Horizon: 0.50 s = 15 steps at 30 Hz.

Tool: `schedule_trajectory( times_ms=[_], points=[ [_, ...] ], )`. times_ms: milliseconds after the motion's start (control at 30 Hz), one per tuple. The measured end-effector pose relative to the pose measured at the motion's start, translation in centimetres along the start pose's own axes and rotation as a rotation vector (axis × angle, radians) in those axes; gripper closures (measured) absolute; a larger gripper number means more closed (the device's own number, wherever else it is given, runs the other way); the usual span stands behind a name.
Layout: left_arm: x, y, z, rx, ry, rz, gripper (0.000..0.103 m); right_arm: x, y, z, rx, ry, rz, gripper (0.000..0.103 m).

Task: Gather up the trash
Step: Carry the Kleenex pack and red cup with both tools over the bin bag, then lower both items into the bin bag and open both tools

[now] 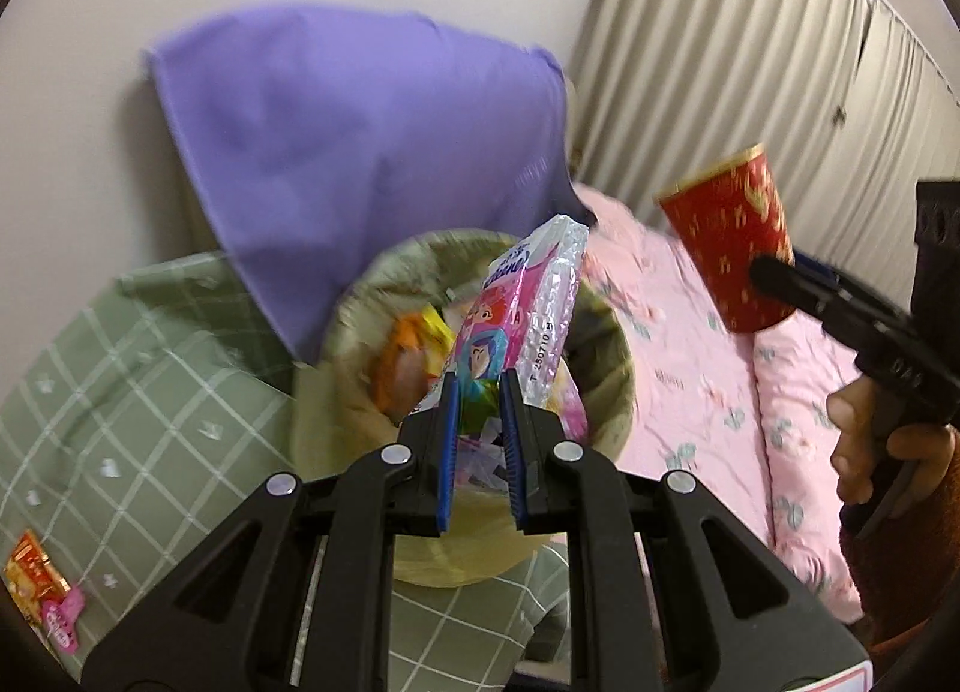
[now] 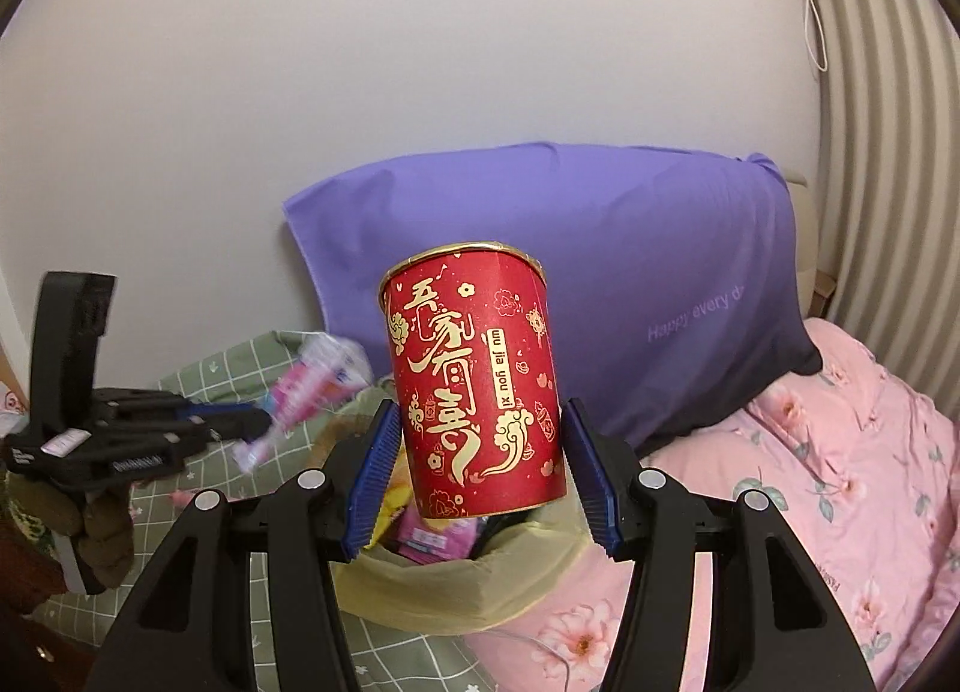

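My left gripper (image 1: 480,386) is shut on a pink and silver snack wrapper (image 1: 522,308), held up over the open bin (image 1: 606,374) lined with a yellowish bag. An orange and yellow packet (image 1: 408,356) lies inside the bin. My right gripper (image 2: 480,434) is shut on a red paper cup (image 2: 474,380) with gold lettering, upright above the bin (image 2: 456,584). From the left wrist view the red cup (image 1: 729,236) hangs at the right, above the pink bedding. The right wrist view shows the left gripper (image 2: 258,422) at the left with the wrapper (image 2: 312,386).
A purple pillow (image 1: 372,152) leans on the white wall behind the bin. Green checked bedding (image 1: 132,392) lies left, pink floral bedding (image 2: 840,482) right. A red and pink wrapper (image 1: 42,590) lies on the green cover. Pleated curtains (image 1: 750,62) hang at the right.
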<state>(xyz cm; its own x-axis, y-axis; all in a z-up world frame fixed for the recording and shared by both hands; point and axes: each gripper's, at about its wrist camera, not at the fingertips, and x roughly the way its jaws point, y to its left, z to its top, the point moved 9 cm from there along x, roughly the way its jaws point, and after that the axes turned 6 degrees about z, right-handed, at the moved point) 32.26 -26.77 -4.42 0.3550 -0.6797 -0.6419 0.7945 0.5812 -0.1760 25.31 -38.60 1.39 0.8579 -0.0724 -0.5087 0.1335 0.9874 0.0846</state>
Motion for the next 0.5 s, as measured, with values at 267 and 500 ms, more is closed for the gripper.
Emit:
schedule_trajectory(
  times_ms=[267,500],
  points=[
    [7.1,-2.0,-2.9,0.105,0.204,0.003,0.090,2.5,-1.5,-2.0,0.000,0.083,0.012,0.051],
    [10.2,0.1,-2.6,0.069,0.241,0.035,0.090,7.6,-1.7,-3.7,-0.043,0.190,0.059,0.051]
  ],
)
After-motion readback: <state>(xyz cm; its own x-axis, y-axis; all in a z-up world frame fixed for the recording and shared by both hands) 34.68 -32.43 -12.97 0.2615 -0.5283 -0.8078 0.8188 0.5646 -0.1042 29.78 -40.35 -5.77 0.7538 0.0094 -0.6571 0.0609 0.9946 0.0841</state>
